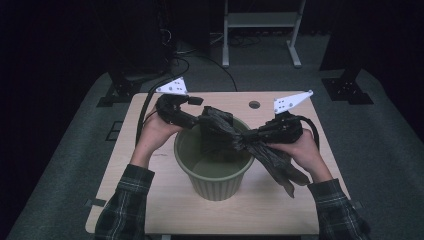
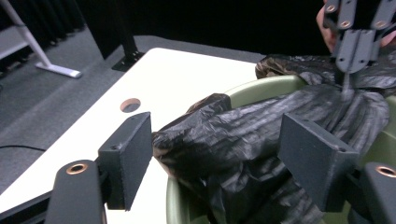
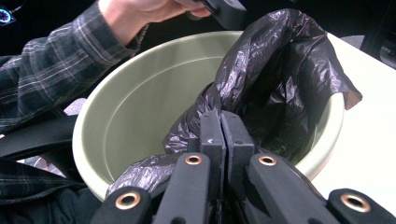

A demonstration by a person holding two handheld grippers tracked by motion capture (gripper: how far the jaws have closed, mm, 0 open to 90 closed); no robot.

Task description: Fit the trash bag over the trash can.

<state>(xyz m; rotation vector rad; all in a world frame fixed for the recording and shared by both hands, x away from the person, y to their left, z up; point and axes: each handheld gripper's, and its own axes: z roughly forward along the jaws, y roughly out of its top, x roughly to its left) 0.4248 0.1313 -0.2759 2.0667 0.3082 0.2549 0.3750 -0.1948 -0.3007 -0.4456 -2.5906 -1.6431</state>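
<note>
right gripper view puts the right gripper [image 3: 223,135] at the bottom centre of the frame, its jaws pressed together on a twisted neck of the black bag [image 3: 275,79]. past the jaws the bag fans out over the far right side of the green bin [image 3: 121,107], part inside, part draped on the rim. at the upper left a plaid sleeve [image 3: 51,70] and a hand reach in.

left gripper view shows the left gripper [image 2: 215,158] low in the frame with its jaws standing well apart, a bunched fold of bag lying between them and touching neither firmly, as far as i can tell. the pale table [image 2: 154,79] with its round hole runs toward the upper left.

high view has the bin at the middle of the table, the bag stretched across its top, one tail hanging off at the lower right.

the bag looks thin, light and limp, and slick too, so it would likely slide out of a loose pinch and could tear if pulled hard. i would take it at the open hem, a single layer per gripper, and spread it over the rim.
</note>
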